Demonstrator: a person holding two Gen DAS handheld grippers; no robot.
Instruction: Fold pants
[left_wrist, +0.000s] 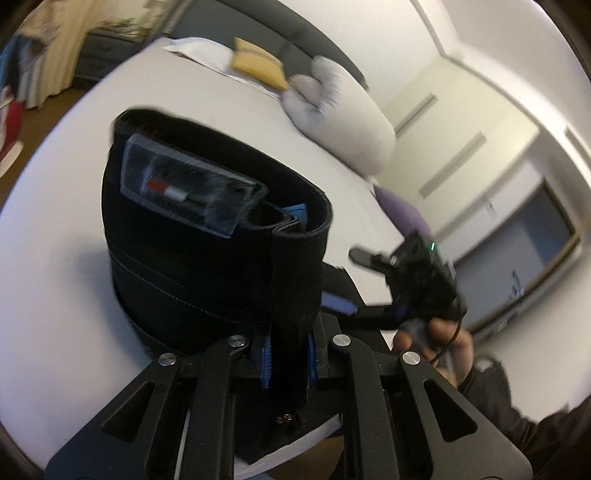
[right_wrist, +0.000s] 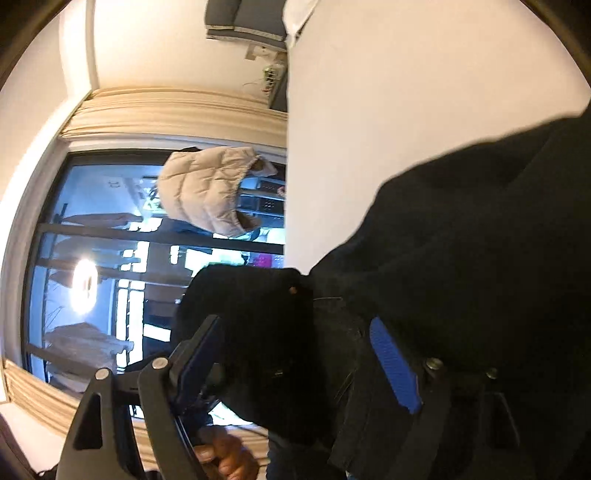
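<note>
Pants (left_wrist: 207, 258), black, bunched at the waistband: in the left wrist view the band stands up as a loop right in front of the left gripper (left_wrist: 288, 354), whose blue pads are clamped tight on a fold of the dark cloth. A grey label patch (left_wrist: 184, 192) with a red-and-white mark faces the camera on the inside of the band. The garment hangs over the white bed (left_wrist: 66, 221), lifted off it at the held end.

Right gripper (right_wrist: 295, 354): jaws stand wide apart, blue pads (right_wrist: 395, 369) not pressing on anything. Black cloth lies between and across them, loose, not gripped. Seen from the left wrist view, the right gripper (left_wrist: 373, 262) sits just beside the waistband, held by a hand (left_wrist: 436, 343).

Farther off: pillows (left_wrist: 343, 110) and a yellow cushion (left_wrist: 258, 62) at the head of the bed, window (right_wrist: 110, 258) beyond.

Step in hand, judged: regrasp at the waistband, one corner secured, the other not yet taken. Next move calls for the right jaws to close on the opposite waistband edge, then both hands to spread the band flat before folding. Risk: cloth slipping out of the open jaws, catching several layers.
</note>
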